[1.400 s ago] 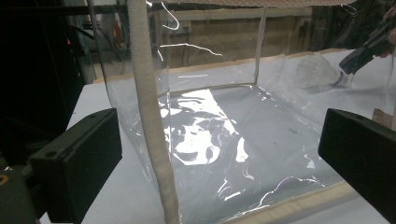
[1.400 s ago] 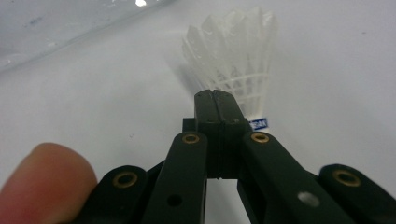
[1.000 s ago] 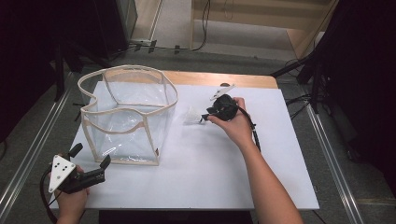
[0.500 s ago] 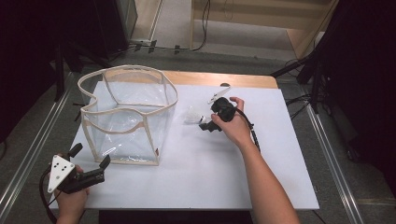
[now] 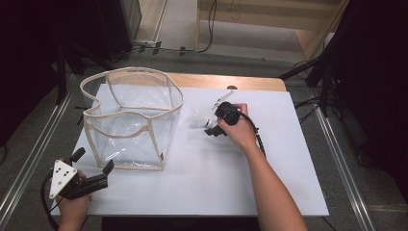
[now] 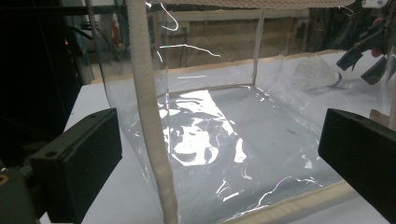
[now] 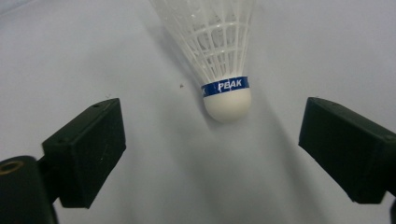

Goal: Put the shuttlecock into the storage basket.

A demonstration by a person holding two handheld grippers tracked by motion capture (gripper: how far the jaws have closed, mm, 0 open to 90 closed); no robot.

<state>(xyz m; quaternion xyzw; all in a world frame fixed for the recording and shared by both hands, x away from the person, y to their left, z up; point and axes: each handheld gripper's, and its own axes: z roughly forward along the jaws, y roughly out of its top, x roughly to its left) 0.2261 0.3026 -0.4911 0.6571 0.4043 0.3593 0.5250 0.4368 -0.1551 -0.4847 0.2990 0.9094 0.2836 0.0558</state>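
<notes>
At the table's [image 5: 288,192] near left corner, the left gripper [image 5: 94,166] rests with fingers wide apart, empty, facing a clear plastic bag [image 5: 132,118]. Farther right, the right gripper [image 5: 210,129], fingers just opened wide, points at a white shuttlecock [image 7: 224,56] lying free just beyond its fingertips.

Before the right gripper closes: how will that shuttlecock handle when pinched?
The shuttlecock probably weighs very little: its skirt is thin open white mesh. That mesh looks crushable, so the rounded cork is likely the safer pinch. Lying on its side on the white table, it may pivot or roll if nudged.
</notes>
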